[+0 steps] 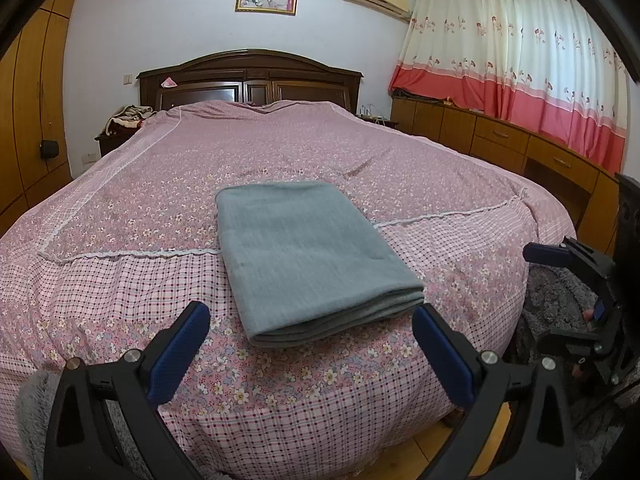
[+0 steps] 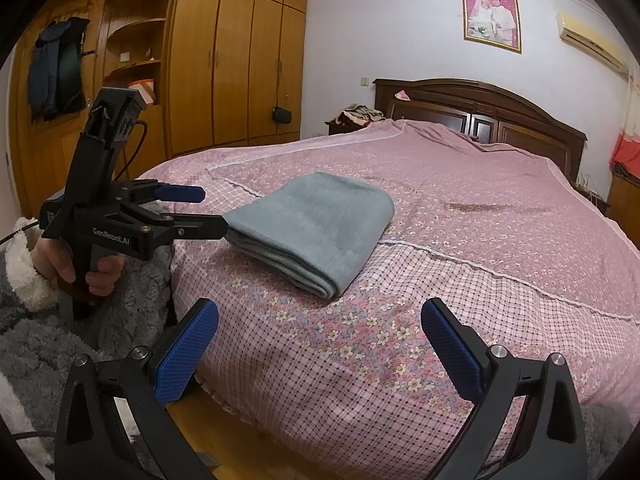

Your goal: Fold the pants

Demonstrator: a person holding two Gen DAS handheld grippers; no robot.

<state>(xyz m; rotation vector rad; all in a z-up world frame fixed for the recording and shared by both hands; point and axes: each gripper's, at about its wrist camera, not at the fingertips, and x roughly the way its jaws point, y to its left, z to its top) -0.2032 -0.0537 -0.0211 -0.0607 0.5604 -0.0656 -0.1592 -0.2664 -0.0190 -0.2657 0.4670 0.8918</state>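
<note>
While both claws hang off the foot of the bed, nothing is gripped.
bed: wide bed with pink floral-and-check quilted cover (image 1: 132,280), dark wooden headboard (image 1: 250,76) at the far end.
pants: grey-blue soft-knit pants (image 1: 308,256), folded into a flat layered rectangle, lying on the cover near the foot edge, across the white lace seam; stacked edges face the cameras.
left claw: black frame, blue textured pads (image 1: 312,344), jaws spread wide, empty; pads sit just short of the pants' near edge, not touching. In the right wrist view it sits left of the pants (image 2: 208,208), with its tip close to the fabric; contact cannot be told.
right claw: same build (image 2: 320,344), jaws spread wide, empty; over the cover's checked border, apart from the pants.
hand: bare hand (image 2: 76,268) on the left claw's grip, fluffy grey sleeve with white cuff (image 2: 24,268).
</note>
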